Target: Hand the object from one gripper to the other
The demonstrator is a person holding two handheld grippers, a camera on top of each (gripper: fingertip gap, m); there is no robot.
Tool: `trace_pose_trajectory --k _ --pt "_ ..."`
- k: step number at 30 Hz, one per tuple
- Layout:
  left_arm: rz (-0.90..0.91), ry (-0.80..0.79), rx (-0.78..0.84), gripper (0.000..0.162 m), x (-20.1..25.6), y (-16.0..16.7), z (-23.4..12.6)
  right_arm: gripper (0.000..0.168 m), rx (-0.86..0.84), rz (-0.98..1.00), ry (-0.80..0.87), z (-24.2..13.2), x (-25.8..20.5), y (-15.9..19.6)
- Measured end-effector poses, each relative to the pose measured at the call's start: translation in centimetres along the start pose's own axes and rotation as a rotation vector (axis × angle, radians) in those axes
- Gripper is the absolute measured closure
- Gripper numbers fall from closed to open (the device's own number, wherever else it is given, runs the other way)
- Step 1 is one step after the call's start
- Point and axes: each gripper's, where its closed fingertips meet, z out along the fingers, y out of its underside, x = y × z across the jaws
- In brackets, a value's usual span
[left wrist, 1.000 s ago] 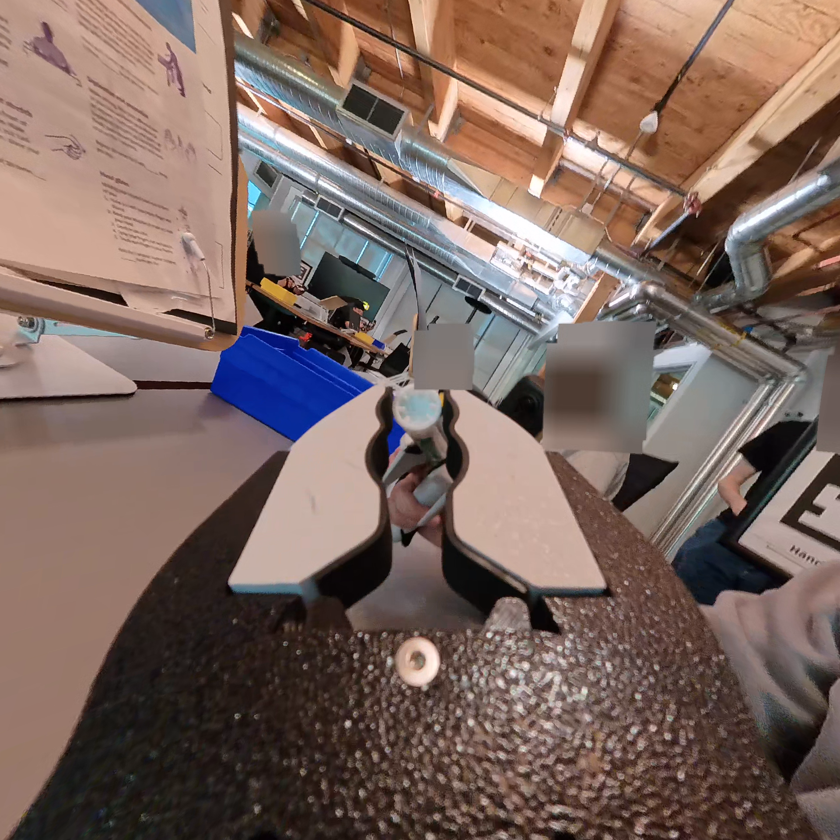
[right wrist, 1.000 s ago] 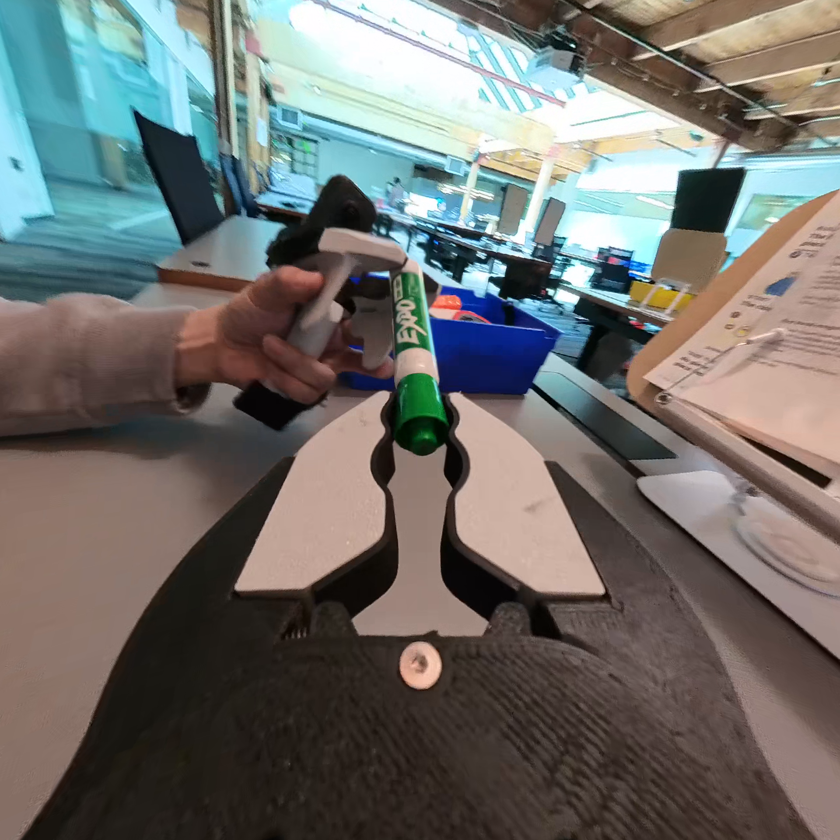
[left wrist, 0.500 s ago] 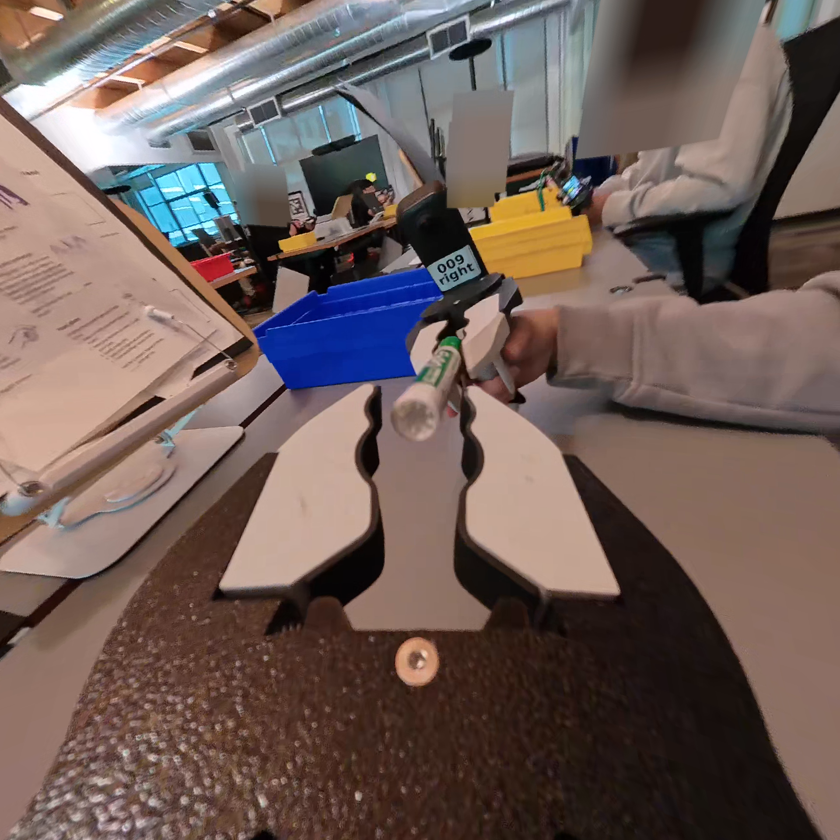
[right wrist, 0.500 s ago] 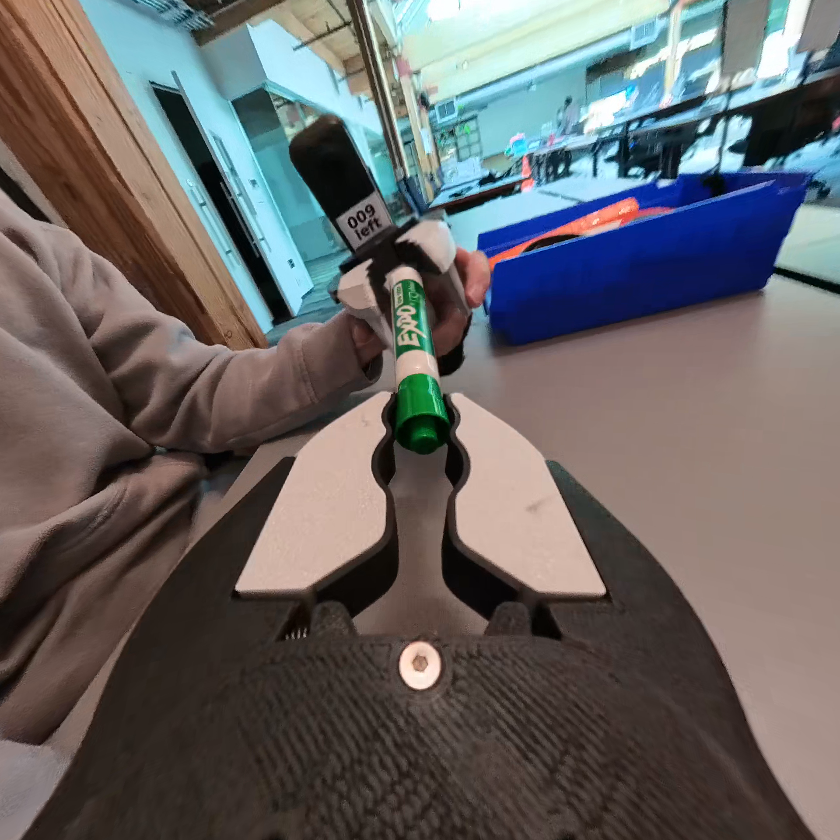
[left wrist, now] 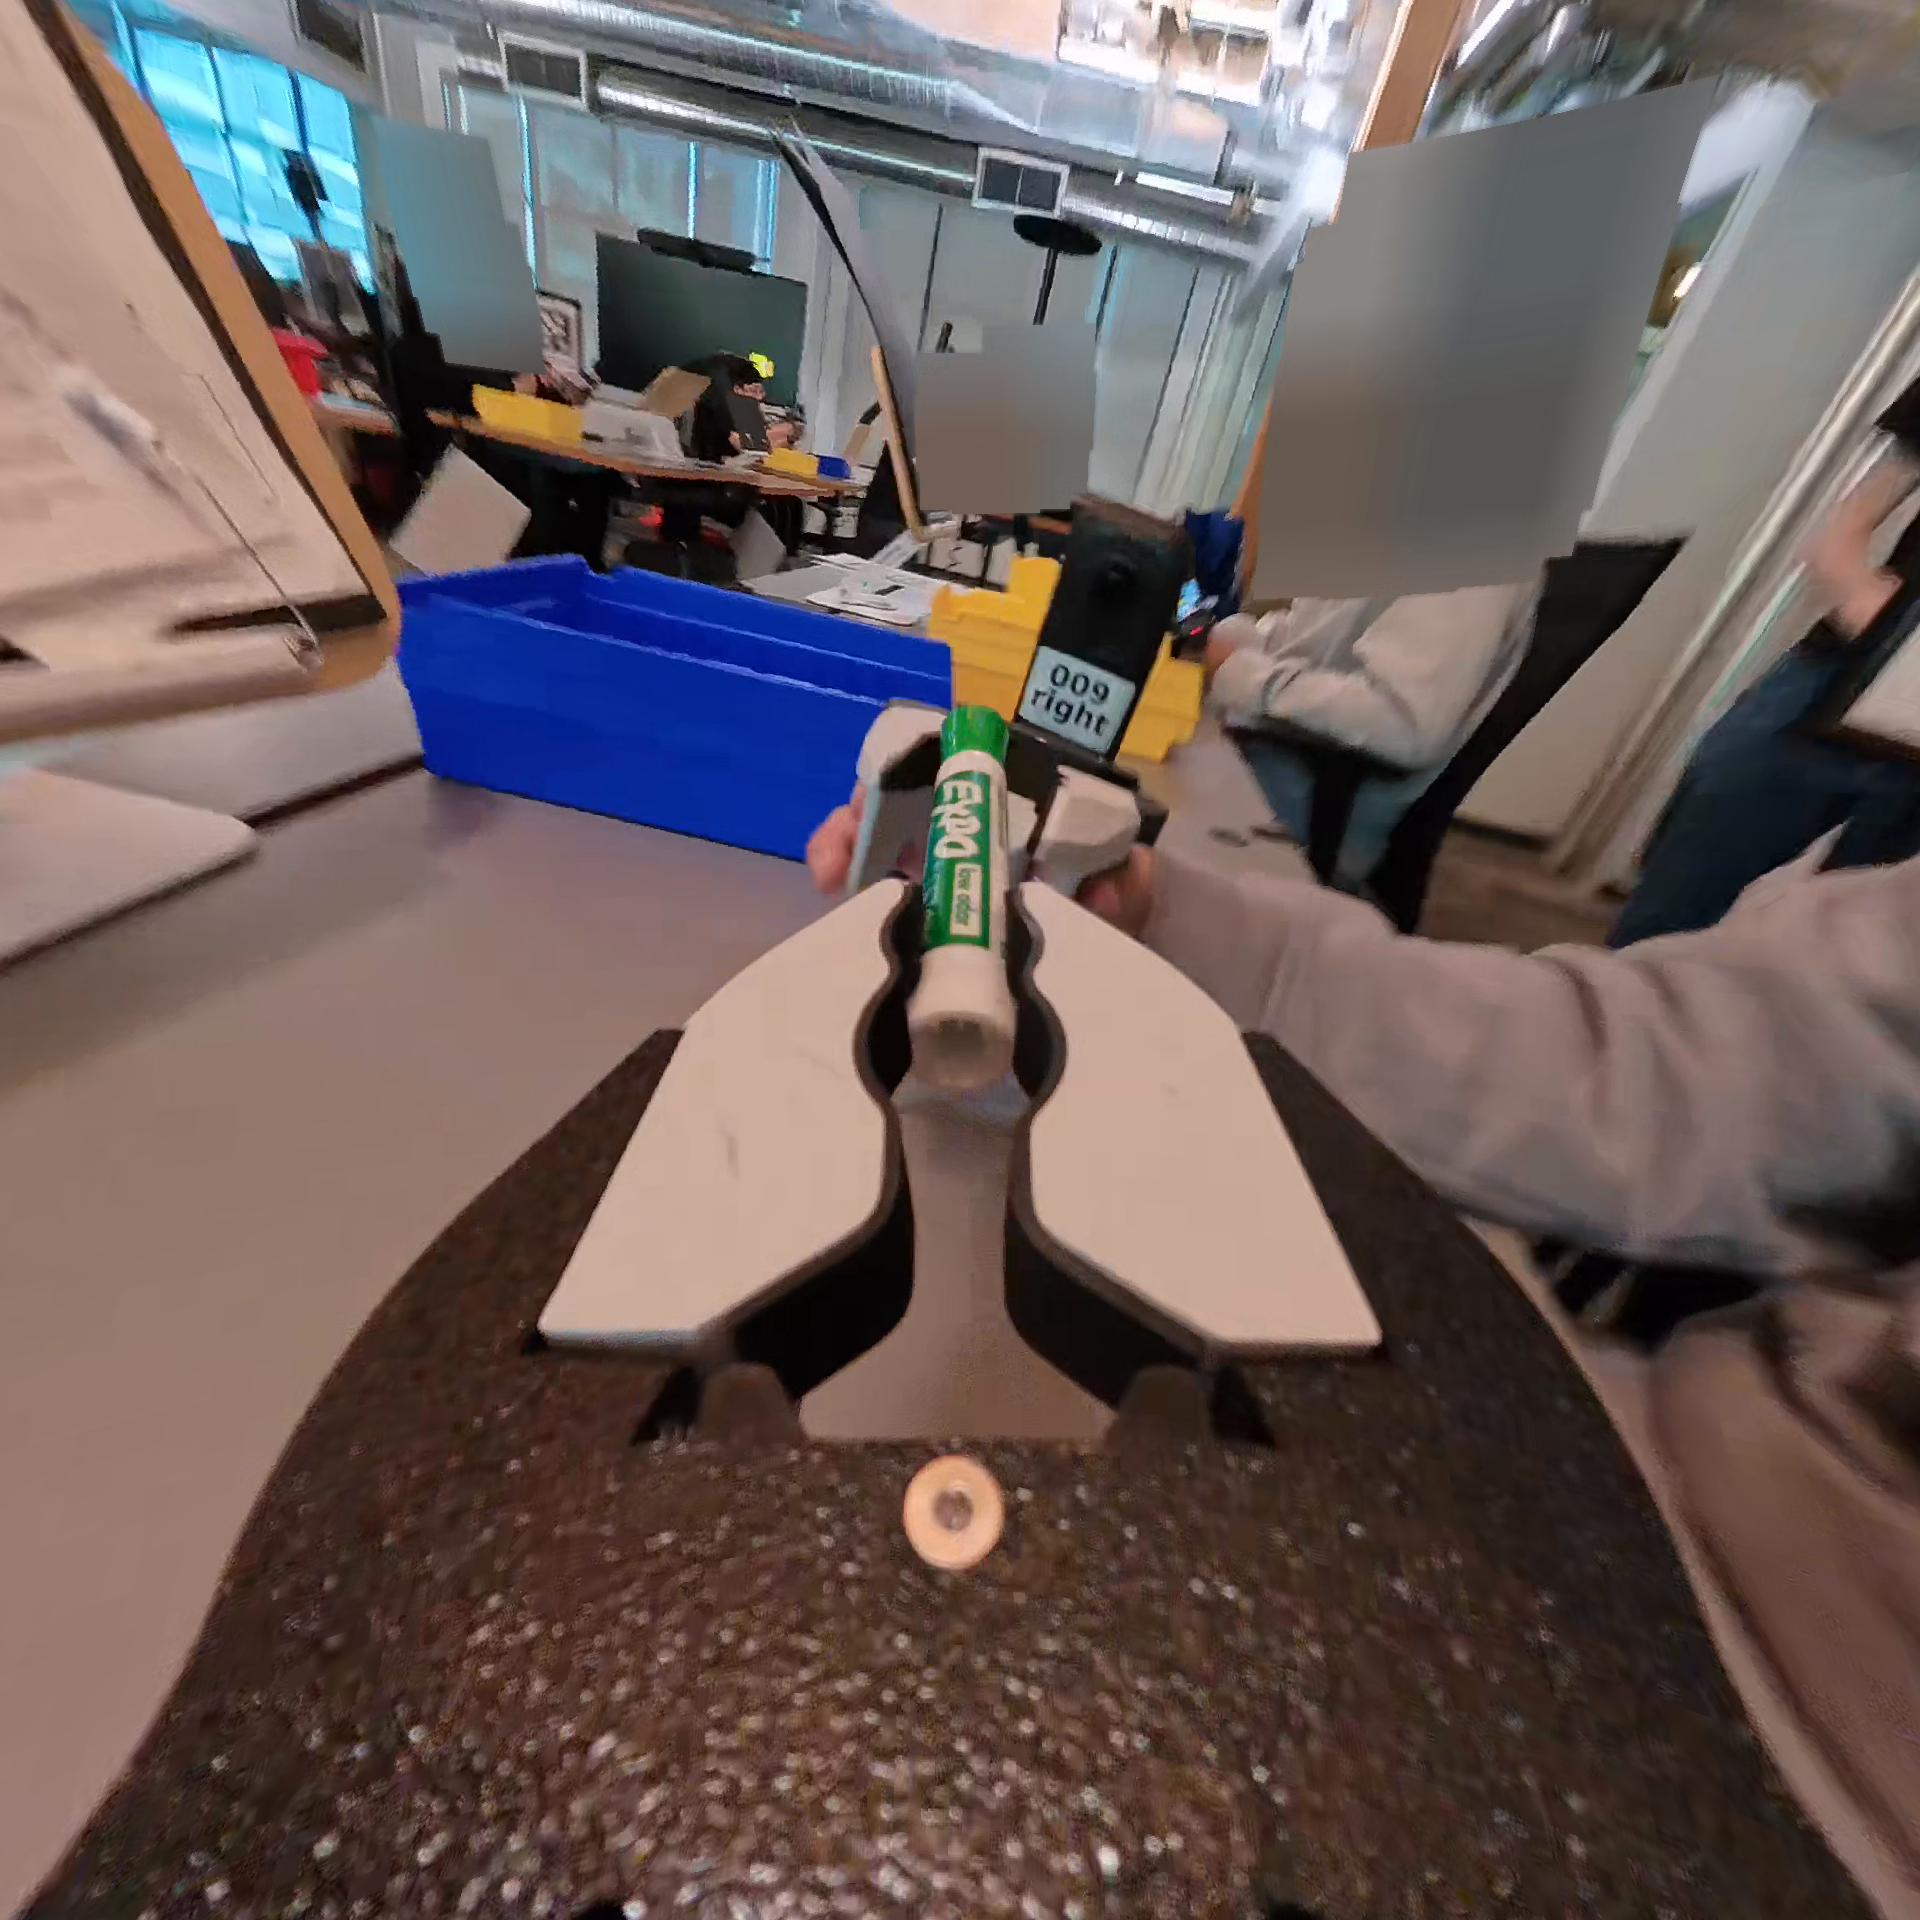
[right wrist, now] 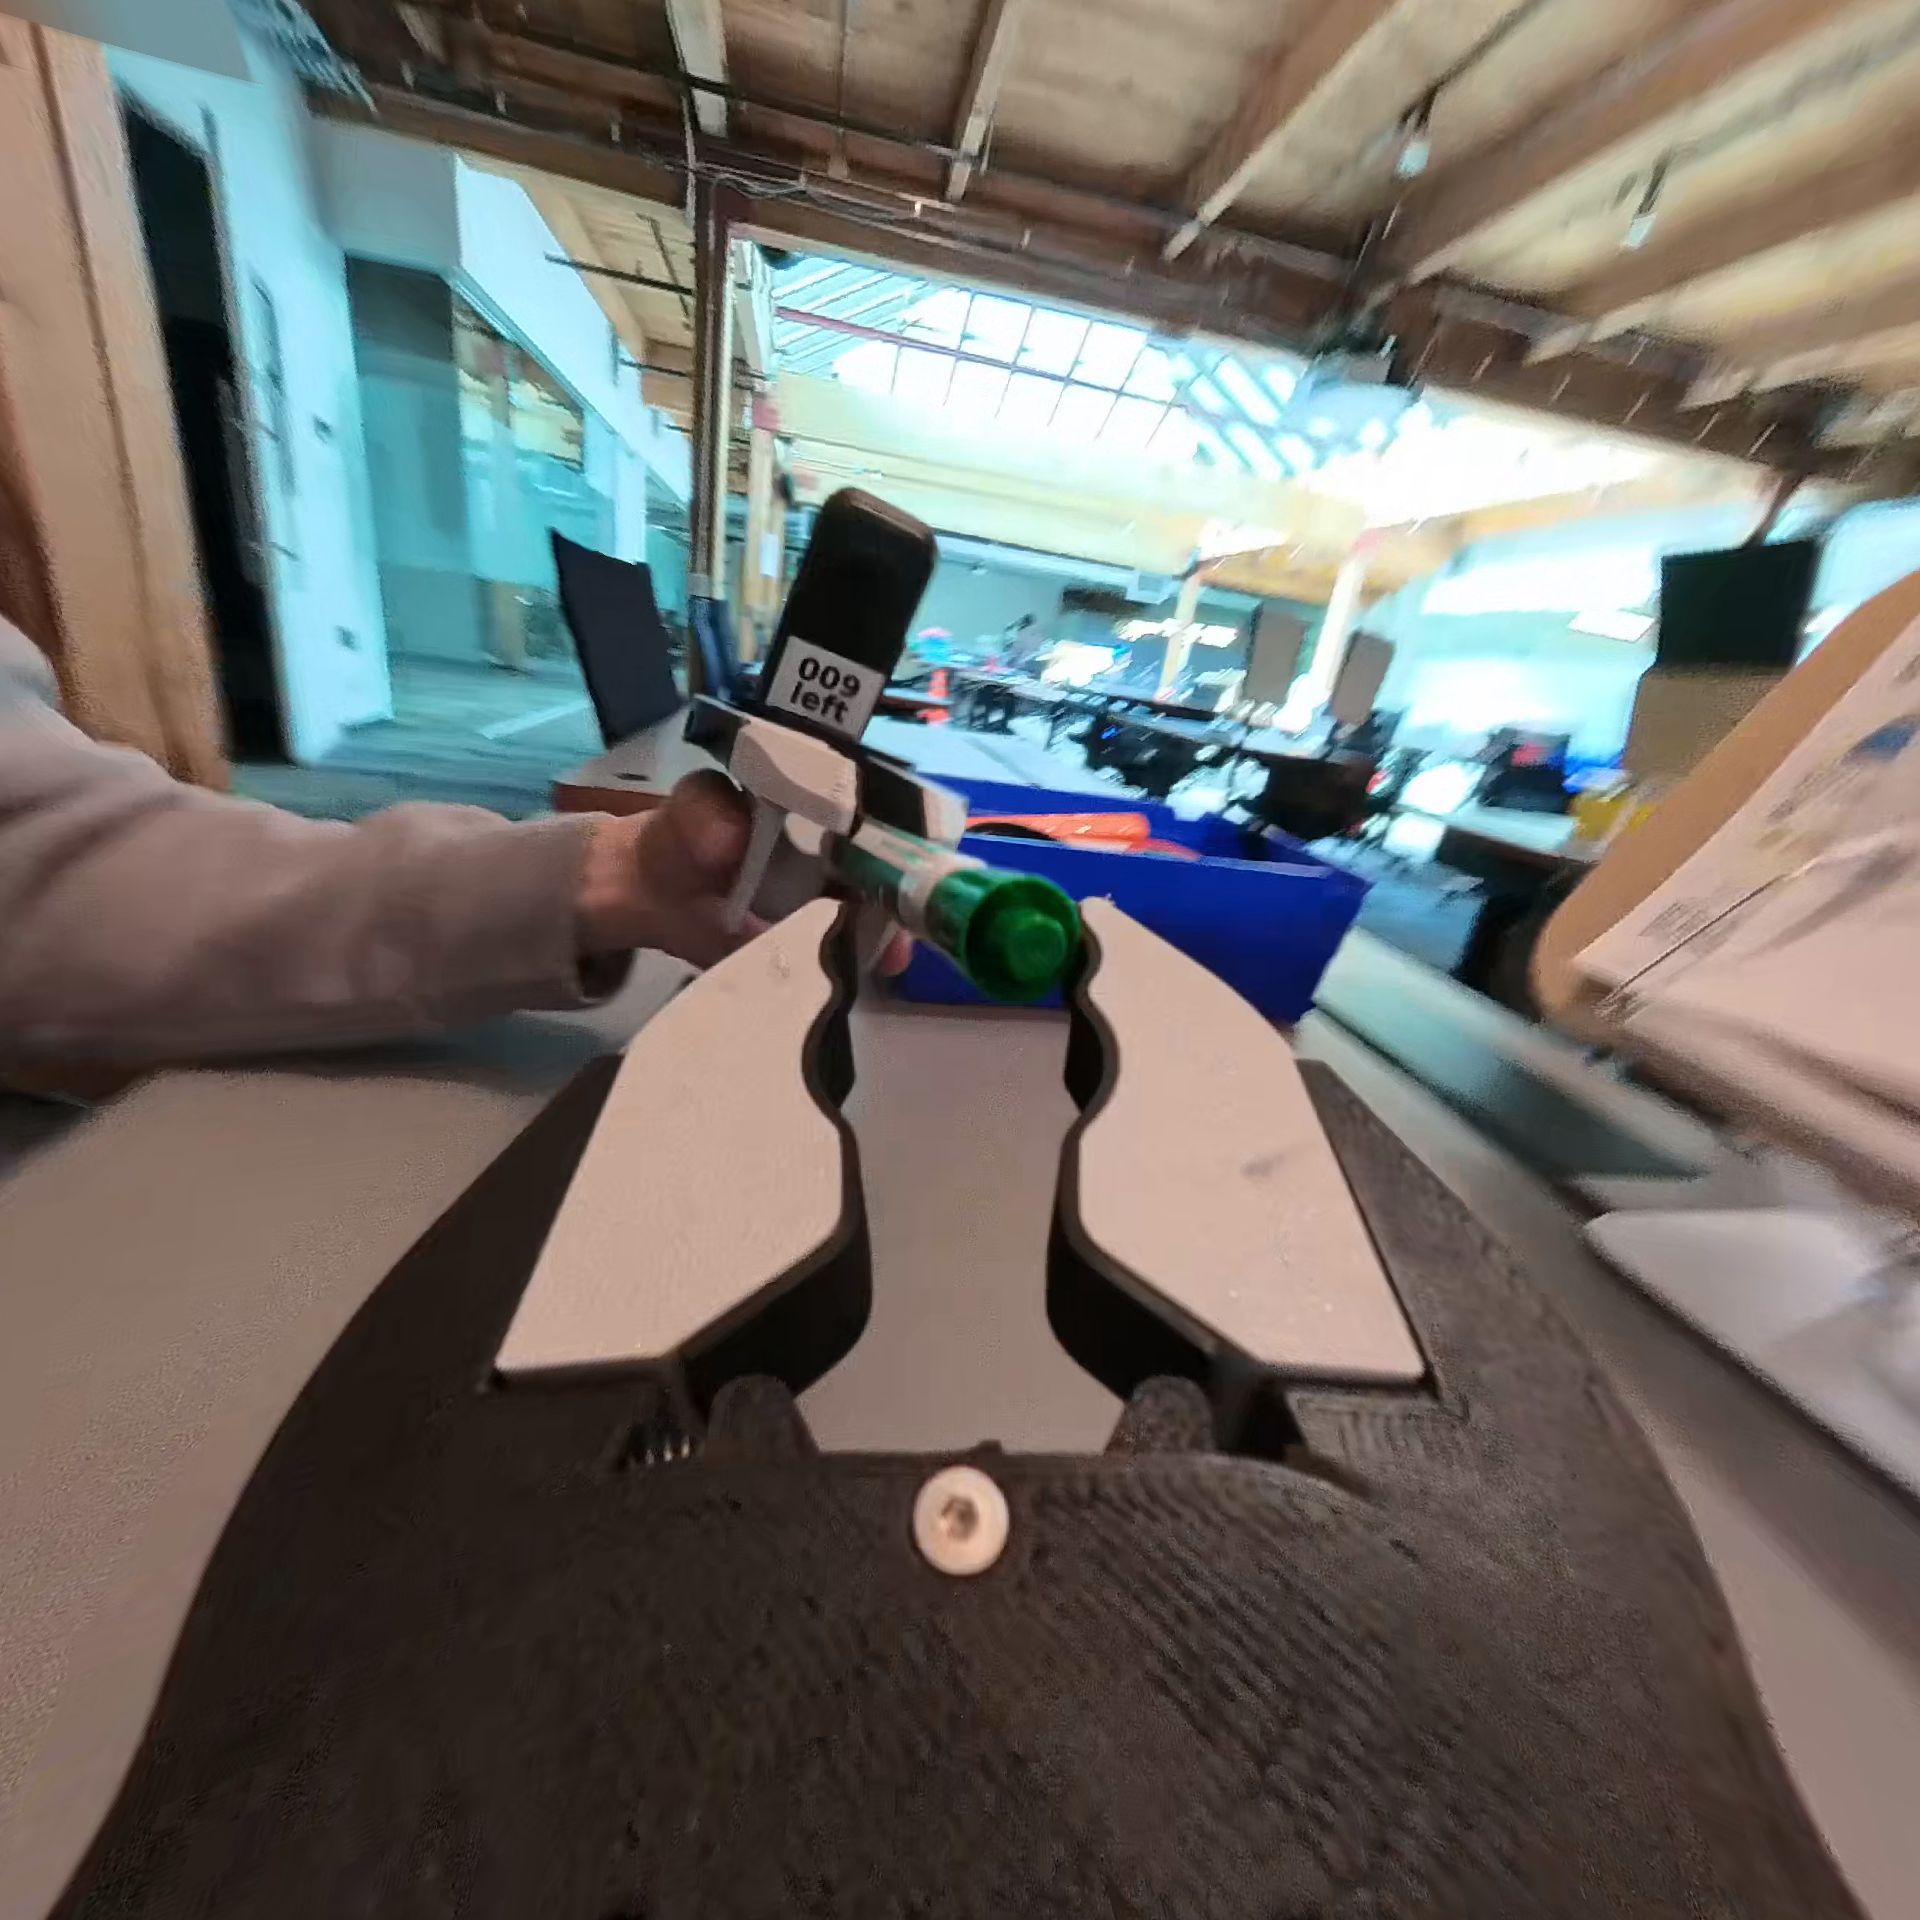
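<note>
A green-capped white marker (left wrist: pixel 961 883) is held in the air above the grey table (left wrist: pixel 416 987). My left gripper (left wrist: pixel 958 914) is shut on its white butt end. In the left wrist view my right gripper (left wrist: pixel 985 795) faces me with its jaws apart around the green cap. In the right wrist view my right gripper (right wrist: pixel 961 920) is open wide. The marker's cap (right wrist: pixel 1013 935) lies by the right fingertip (right wrist: pixel 1101 925), apart from the left one. The left gripper (right wrist: pixel 852 831) holds the marker's far end there.
A blue bin (left wrist: pixel 644 707) stands behind the grippers and also shows in the right wrist view (right wrist: pixel 1226 914). A paper stand (left wrist: pixel 156 416) is at the left. Yellow bins (left wrist: pixel 987 634) and seated people are behind. A grey sleeve (left wrist: pixel 1507 1060) crosses the right side. The left gripper's tips are roughly 5 centimetres from the right gripper's.
My right gripper has opened and let go of the green cap. My left gripper has closed on the white end, and the marker now tilts across the right gripper's gap.
</note>
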Motion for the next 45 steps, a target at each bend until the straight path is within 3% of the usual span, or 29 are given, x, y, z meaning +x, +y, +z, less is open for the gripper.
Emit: trace_pose_trajectory --k 3,7,14,15,17,21,24,28,29,33,38,42,45 --pt "-0.194 0.055 0.0 0.147 -0.4 0.3 -0.2 0.125 0.05 -0.085 0.015 0.1 -0.2 -1.1" --pt "-0.374 0.129 -0.029 0.148 -0.4 1.0 -0.8 0.129 0.025 -0.118 -0.05 0.2 -1.3 -0.8" --pt "-0.402 0.173 -0.119 0.149 0.3 2.2 -0.9 0.148 -0.127 -0.119 -0.156 0.7 -2.9 1.7" --pt "-0.403 0.173 -0.095 0.162 0.2 1.9 -1.0 0.15 -0.145 -0.119 -0.158 0.7 -2.9 2.0" --pt "-0.435 0.165 -0.06 0.162 -0.2 1.4 -1.3 0.151 -0.163 -0.128 -0.156 0.8 -2.9 2.3" --pt "-0.32 0.038 -0.144 0.162 -1.7 3.0 -1.5 0.151 -0.306 -0.16 -0.125 0.5 -2.2 4.5" --pt "-0.097 -0.071 -0.26 0.162 -2.0 4.3 -1.3 0.143 -0.247 -0.115 -0.087 0.3 -1.5 3.8" --pt "0.196 -0.094 -0.458 0.112 -0.2 6.6 -0.9 0.138 -0.2 -0.095 -0.05 0.0 -0.8 3.2" --pt "0.234 -0.086 -0.505 0.108 0.5 7.5 -1.0 0.136 -0.192 -0.094 -0.036 0.0 -0.6 3.1" --pt "0.327 -0.106 -0.691 0.112 1.7 11.7 -2.3 0.134 -0.186 -0.09 -0.015 0.1 -0.2 3.3" --pt "0.323 -0.132 -0.861 0.14 1.0 15.1 -3.4 0.131 -0.162 -0.079 -0.013 0.2 -0.2 2.9" --pt "0.358 -0.161 -0.793 0.143 0.3 14.2 -2.5 0.123 -0.175 -0.064 -0.027 0.3 -0.5 3.2" --pt "0.274 -0.149 -0.588 0.143 0.8 10.7 -2.3 0.112 -0.153 -0.026 -0.055 0.2 -0.9 2.8"
